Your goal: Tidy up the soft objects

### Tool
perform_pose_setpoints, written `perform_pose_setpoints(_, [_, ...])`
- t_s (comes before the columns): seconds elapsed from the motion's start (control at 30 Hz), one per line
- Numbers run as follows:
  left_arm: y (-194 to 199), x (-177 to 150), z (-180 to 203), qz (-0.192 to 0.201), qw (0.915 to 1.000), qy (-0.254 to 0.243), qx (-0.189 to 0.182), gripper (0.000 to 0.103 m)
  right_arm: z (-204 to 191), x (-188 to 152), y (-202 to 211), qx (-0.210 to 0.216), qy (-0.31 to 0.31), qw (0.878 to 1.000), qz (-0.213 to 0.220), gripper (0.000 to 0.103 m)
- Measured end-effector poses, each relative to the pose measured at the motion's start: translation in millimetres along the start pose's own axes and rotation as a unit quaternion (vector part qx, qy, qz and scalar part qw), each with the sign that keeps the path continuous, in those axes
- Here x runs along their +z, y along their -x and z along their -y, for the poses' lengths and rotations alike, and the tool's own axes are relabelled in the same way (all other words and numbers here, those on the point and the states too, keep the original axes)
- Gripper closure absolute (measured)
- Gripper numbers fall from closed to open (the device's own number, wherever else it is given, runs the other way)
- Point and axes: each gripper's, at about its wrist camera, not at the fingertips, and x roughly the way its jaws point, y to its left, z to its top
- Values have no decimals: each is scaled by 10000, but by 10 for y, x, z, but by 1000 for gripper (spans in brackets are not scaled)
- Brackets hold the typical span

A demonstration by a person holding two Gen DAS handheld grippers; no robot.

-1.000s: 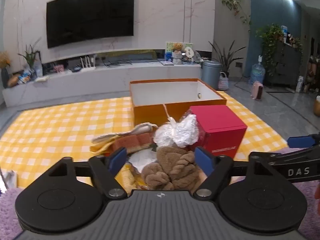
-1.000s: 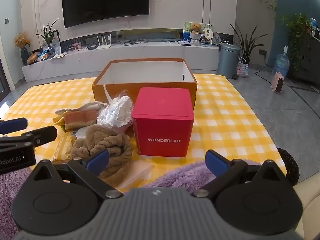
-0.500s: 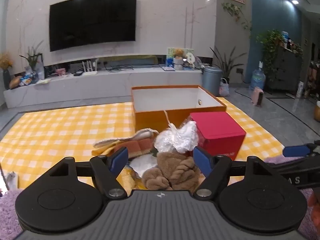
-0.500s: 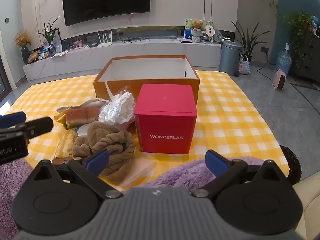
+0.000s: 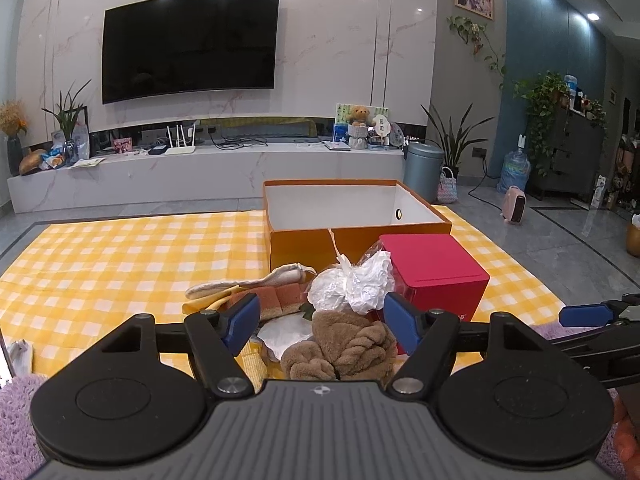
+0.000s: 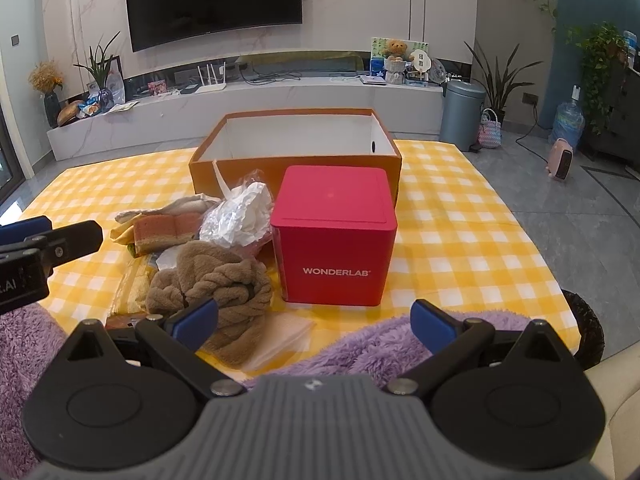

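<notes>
Both your left gripper (image 5: 320, 318) and right gripper (image 6: 314, 318) hang spread and empty; the brown plush towel (image 6: 218, 280) lies heaped beside the red WONDERLAB box (image 6: 334, 236); a shallow pinch may snag the crinkled plastic bag (image 6: 240, 218) too.

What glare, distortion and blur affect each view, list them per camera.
Left wrist view: ceiling spotlights reflect as bright dots on the marble wall; fisheye bends the TV and wall seams; the picture is dim, warm, and sharp on the brown towel. Right wrist view: brighter; the orange box edges bow; the WONDERLAB box lettering reads sharp; the purple fleece near the lens looks soft.
</notes>
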Motion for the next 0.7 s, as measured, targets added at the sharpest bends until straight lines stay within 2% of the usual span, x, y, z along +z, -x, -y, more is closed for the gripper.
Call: perform_pose_setpoints(0.7, [-27, -33, 10, -52, 9999, -58, -134, 19, 11, -13, 0, -6, -22, 10000, -11, 3])
